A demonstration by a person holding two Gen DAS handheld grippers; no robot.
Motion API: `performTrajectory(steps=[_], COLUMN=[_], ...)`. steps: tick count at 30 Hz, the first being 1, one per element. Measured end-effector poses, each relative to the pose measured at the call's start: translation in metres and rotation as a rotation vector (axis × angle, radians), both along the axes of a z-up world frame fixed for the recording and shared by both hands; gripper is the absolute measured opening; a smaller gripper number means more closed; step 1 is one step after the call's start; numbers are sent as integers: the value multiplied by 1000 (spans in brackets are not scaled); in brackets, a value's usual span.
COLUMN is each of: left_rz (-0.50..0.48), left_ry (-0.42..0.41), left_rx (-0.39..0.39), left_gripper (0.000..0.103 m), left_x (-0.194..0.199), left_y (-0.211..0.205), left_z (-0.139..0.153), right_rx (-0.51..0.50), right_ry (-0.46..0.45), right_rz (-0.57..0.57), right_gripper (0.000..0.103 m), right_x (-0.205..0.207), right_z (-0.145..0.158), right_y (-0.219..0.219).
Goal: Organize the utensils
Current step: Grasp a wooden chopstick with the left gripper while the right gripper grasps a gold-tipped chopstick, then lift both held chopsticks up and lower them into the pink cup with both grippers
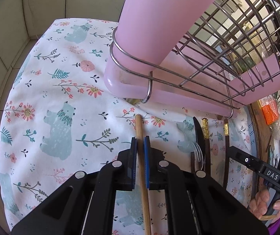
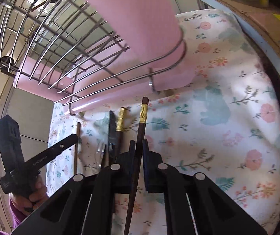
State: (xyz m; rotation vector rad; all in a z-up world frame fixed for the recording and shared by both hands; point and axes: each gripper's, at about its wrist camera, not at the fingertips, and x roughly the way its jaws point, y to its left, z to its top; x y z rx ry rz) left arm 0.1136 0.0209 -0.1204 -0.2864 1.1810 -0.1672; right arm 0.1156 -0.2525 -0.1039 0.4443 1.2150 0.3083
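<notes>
Each gripper pinches one stick for lifting: left gripper [image 1: 140,141] the bamboo chopstick [image 1: 140,129], right gripper [image 2: 139,146] the dark gold-banded chopstick [image 2: 142,121], below the wire rack [image 1: 208,82].

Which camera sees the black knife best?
The right wrist view shows the black knife best: its blade lies clear on the flowered cloth, left of the right tool. The left wrist view shows only its serrated tip off to the side, smaller and partly hidden.
</notes>
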Motion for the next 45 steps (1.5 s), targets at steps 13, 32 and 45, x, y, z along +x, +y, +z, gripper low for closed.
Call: performTrajectory(steps=[13,32,45], left_rz=[-62,-61,-20], left_ry=[130,20,-407], left_rx=[31,-16,-35], left_gripper=[8,6,6], left_x=[25,9,-60], left_y=[-14,-17,4], left_z=[-7,17,125], right_rx=[-36,-35,-75], right_ry=[13,-105,-517], right_rz=[64,23,-70], right_gripper=[20,7,6], right_x=[18,8,-53], right_z=[-3,18,113], right_y=[2,-2,-4])
